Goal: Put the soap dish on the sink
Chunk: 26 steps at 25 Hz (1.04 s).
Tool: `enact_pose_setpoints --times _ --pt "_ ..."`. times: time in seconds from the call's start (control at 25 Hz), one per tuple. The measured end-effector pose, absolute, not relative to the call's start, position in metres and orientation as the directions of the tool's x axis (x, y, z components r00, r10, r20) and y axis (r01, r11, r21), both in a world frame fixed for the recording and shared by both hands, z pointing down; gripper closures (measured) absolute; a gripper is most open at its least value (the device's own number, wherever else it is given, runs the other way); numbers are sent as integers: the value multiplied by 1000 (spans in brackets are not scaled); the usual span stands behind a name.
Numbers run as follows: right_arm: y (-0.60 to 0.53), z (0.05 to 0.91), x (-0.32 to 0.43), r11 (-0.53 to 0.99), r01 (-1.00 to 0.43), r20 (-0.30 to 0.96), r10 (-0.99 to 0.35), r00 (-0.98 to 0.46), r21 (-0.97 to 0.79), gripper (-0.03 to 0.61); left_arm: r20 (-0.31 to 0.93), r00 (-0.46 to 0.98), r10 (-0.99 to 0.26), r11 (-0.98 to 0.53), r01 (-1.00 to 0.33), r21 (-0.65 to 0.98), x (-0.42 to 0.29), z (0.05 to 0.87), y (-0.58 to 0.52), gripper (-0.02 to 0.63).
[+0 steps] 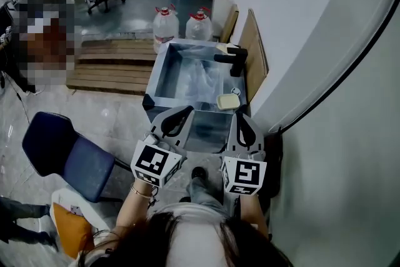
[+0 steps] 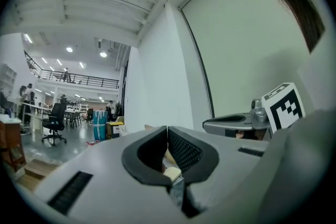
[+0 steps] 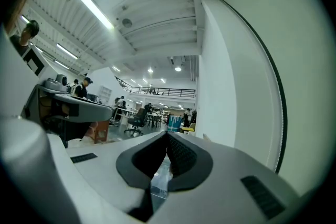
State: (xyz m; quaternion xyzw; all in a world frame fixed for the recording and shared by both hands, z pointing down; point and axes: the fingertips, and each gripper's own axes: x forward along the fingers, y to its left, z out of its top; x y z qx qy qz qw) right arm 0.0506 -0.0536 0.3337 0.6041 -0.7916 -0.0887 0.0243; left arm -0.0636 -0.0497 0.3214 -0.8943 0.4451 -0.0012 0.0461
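A pale yellow soap dish (image 1: 228, 101) lies on the front right rim of the metal sink (image 1: 164, 65), below the black tap (image 1: 232, 59). Crumpled clear plastic lies in the basin. My left gripper (image 1: 185, 110) is held at the sink's near edge, to the left of the dish, its jaws shut and empty. The right gripper (image 1: 242, 117) hangs just this side of the dish, also shut with nothing in it. In the left gripper view the tips (image 2: 167, 131) meet, and a pale yellow patch (image 2: 172, 172) shows below them. In the right gripper view the jaws (image 3: 168, 136) are closed over clear plastic.
A white wall (image 1: 325, 72) runs close along the right. A wooden board (image 1: 253, 50) leans between it and the sink. Two water jugs (image 1: 165, 27) stand behind the sink beside a wooden pallet (image 1: 112, 65). A blue chair (image 1: 65, 153) is at my left.
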Motion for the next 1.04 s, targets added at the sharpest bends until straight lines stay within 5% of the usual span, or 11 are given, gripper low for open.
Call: enact_pose_setpoints --times 1.04 --pt "-19 335 54 249 -955 -78 -961 -264 161 554 -41 617 -786 -614 -787 -69 -56 330 -23 604"
